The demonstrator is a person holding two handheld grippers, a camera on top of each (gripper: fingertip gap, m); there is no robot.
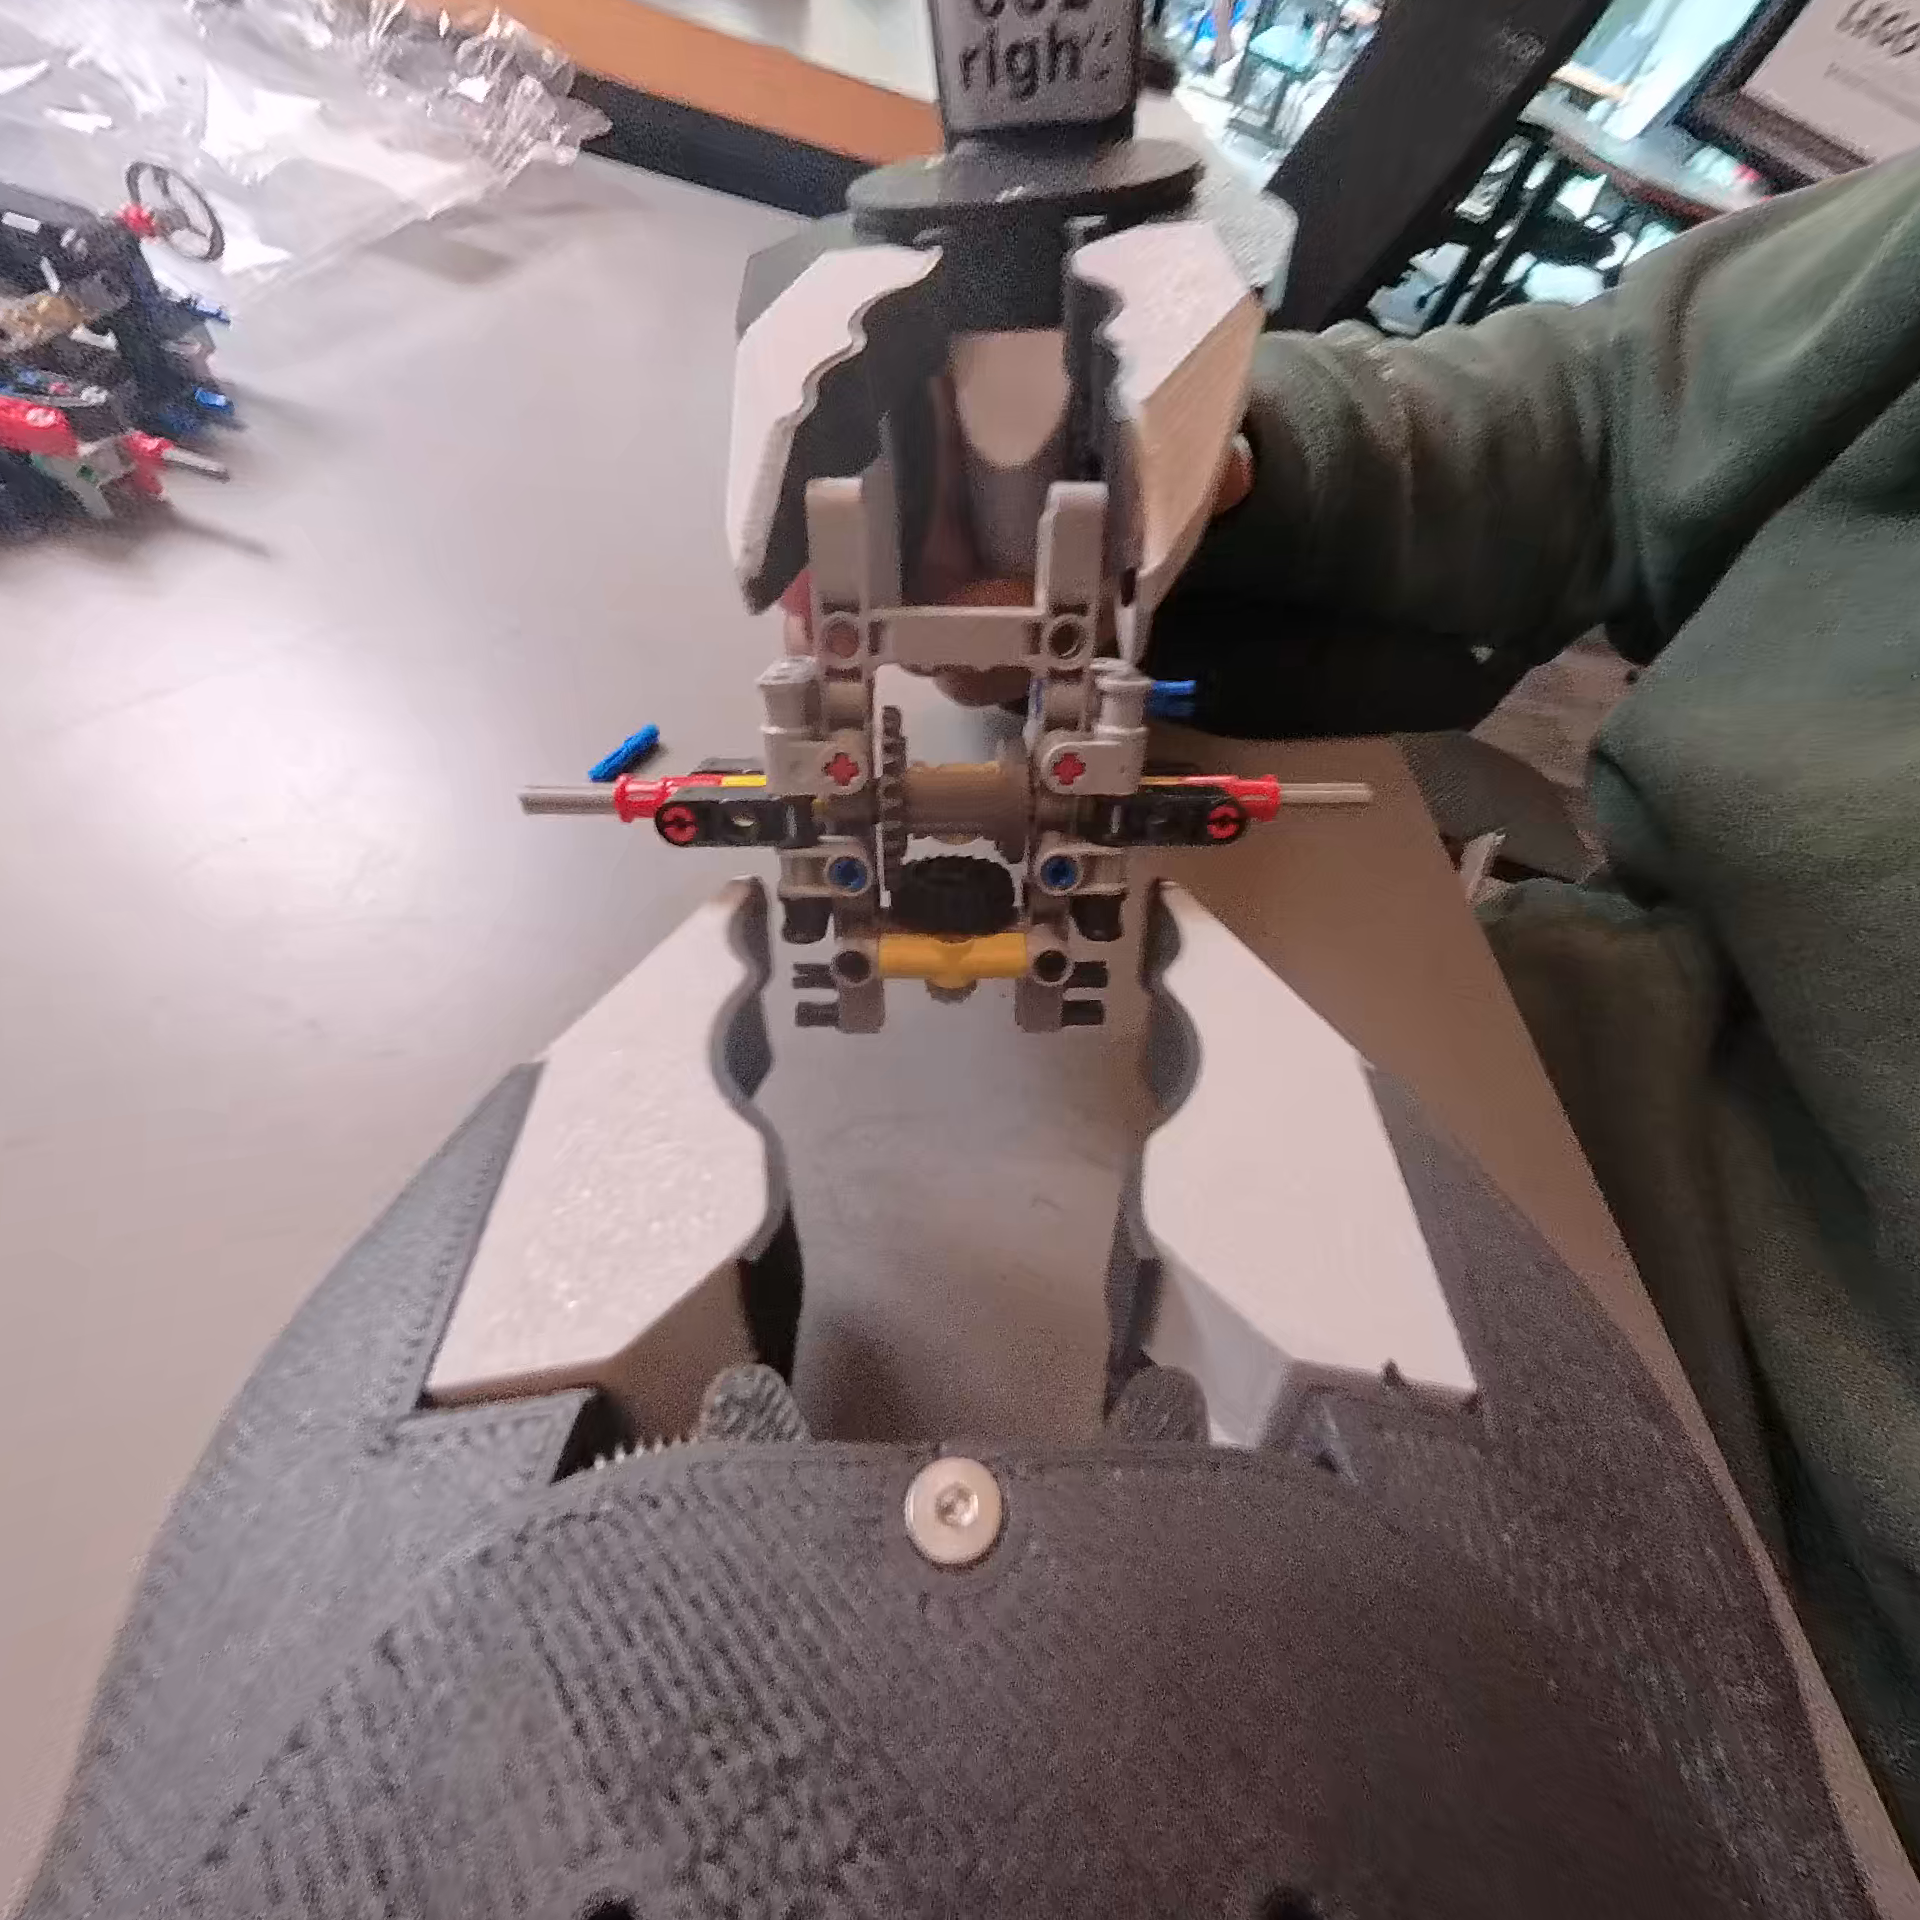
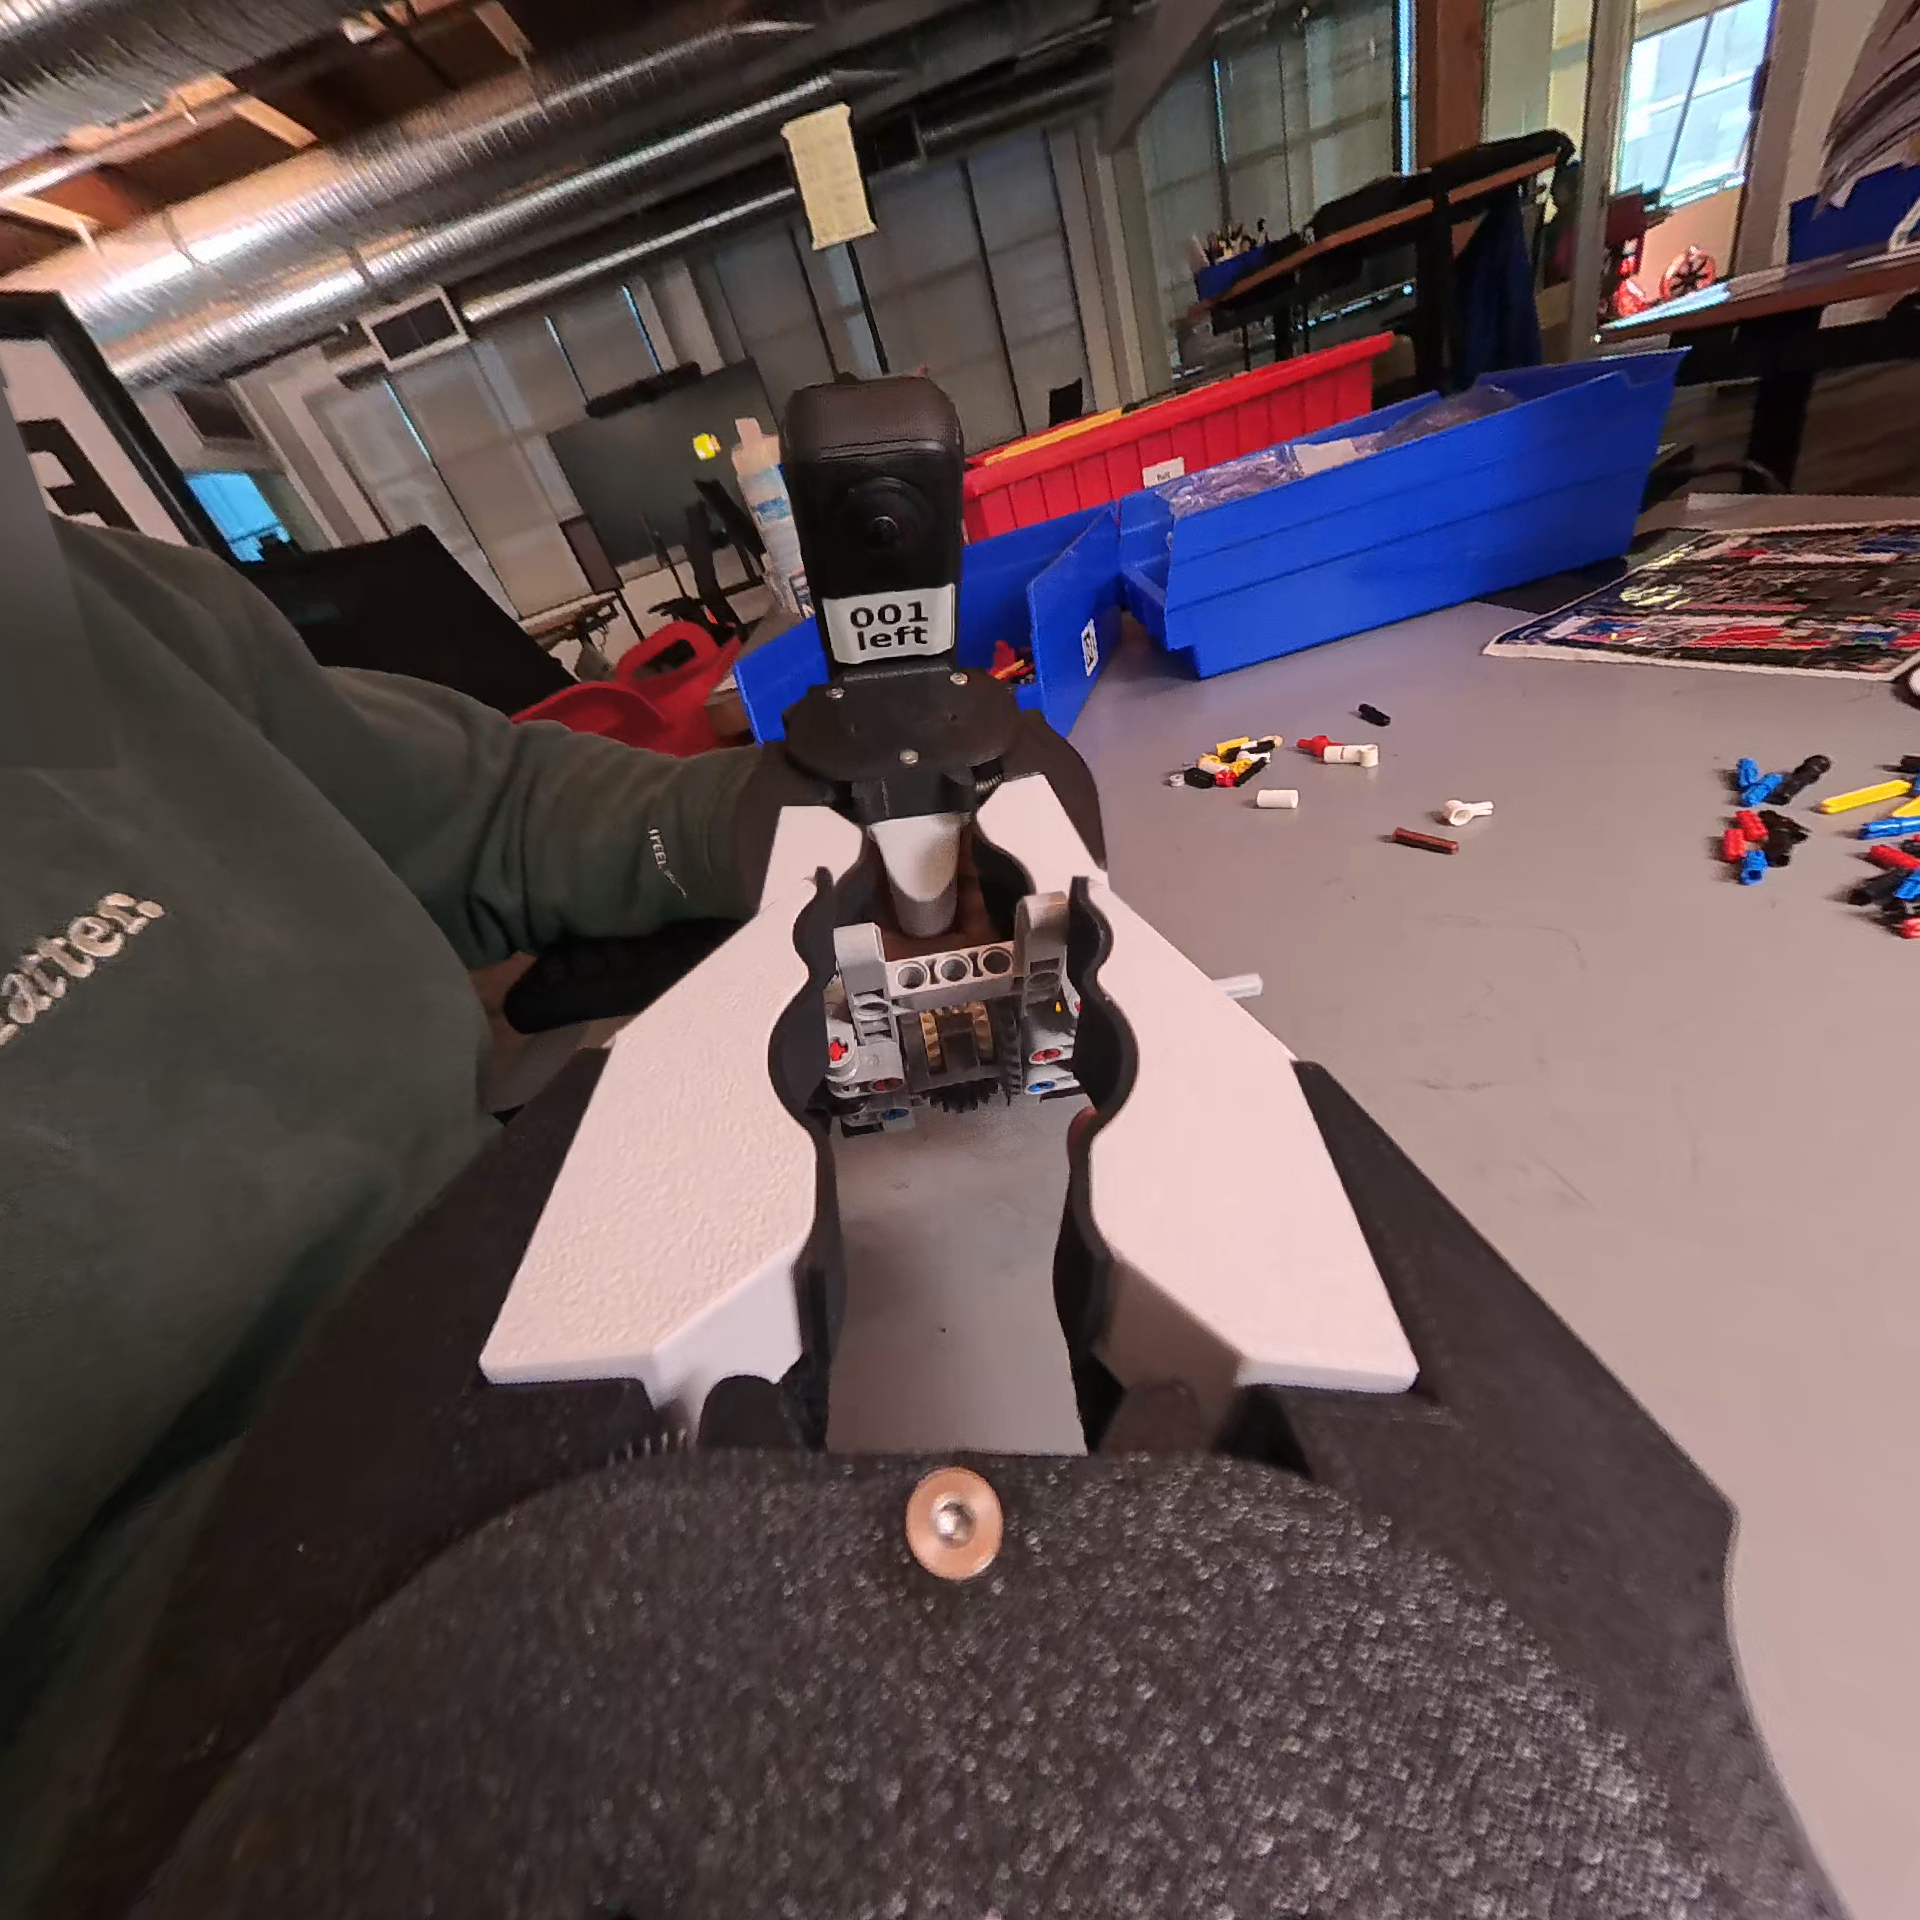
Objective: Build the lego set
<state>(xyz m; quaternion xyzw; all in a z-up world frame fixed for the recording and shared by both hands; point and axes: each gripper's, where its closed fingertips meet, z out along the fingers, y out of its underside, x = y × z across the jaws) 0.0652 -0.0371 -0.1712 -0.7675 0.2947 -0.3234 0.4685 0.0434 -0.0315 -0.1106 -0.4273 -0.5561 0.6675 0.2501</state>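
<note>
right tool [image 2: 951,1023]: we grip the gear frame [image 1: 951,831], pads pressing.
left tool [image 1: 956,904]: released, straddling near end.
frame: light, stiff; pins may pop.

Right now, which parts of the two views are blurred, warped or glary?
Left wrist view: the gear assembly is slightly soft and the parts pile blurred. Right wrist view: the sleeve and ceiling ducts smear; the bins bow near the edges. No harsh glare.
</note>
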